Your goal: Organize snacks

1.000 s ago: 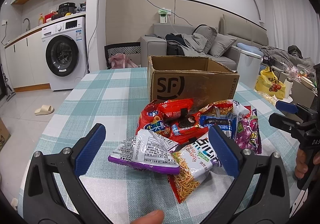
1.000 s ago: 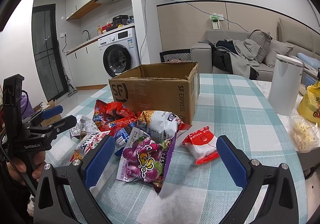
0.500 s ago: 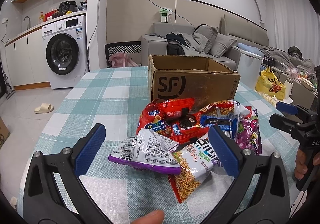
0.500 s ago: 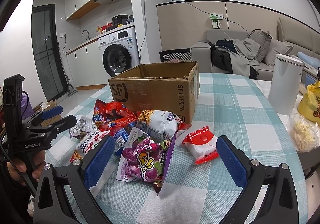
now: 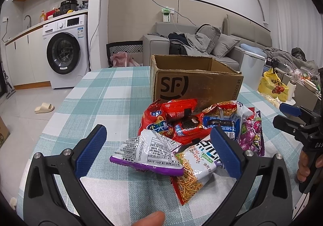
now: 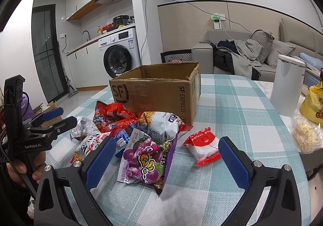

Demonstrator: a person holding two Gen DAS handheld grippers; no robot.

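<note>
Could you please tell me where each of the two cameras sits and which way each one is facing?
Left wrist: on the left gripper, looking across the snack pile's left side to the SF box; own open fingers and a thumb tip show.
Right wrist: on the right gripper, looking over the purple bag to the box; own open fingers show.
Shared: box, pile, washing machine, each other's gripper.

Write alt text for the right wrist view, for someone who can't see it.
The open right gripper hovers over a purple grape-candy bag at the near edge of a snack pile on a checked tablecloth. An open cardboard box stands behind; the left gripper shows at left.
</note>
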